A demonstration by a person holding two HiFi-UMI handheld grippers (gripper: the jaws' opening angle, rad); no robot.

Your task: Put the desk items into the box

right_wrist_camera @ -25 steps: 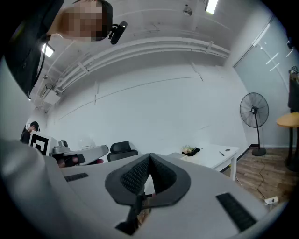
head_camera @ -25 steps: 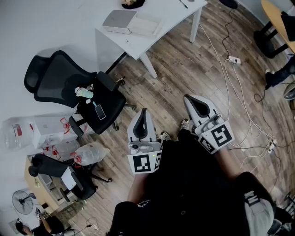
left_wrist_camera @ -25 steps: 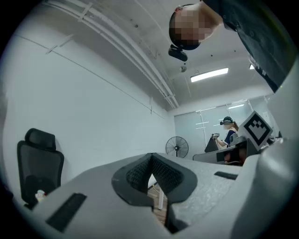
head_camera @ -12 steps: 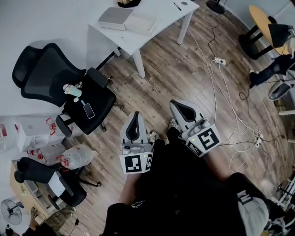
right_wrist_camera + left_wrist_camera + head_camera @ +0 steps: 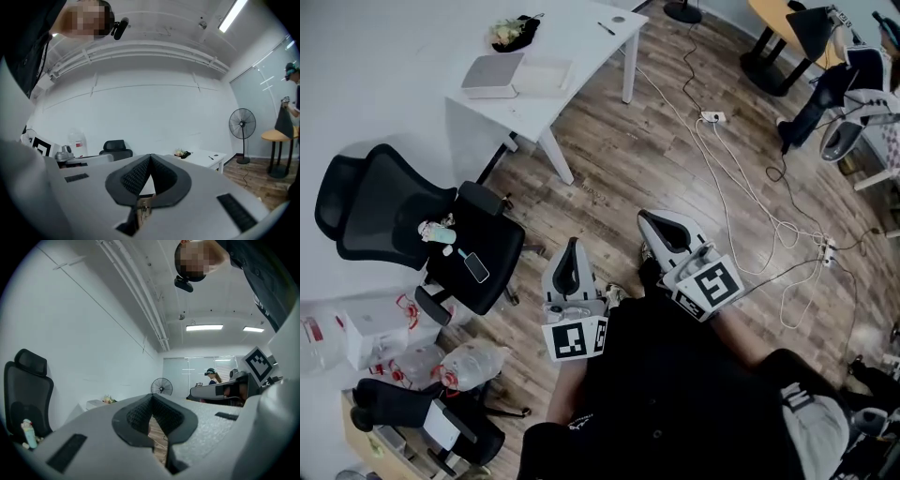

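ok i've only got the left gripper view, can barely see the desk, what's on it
Observer: A grey box, with a flat white piece beside it.
Operator: anything loose to pack
Observer: A pen lies near the far end of the desk.
Operator: and the other side, holding anything
Observer: No, the right gripper is shut with nothing between its jaws.
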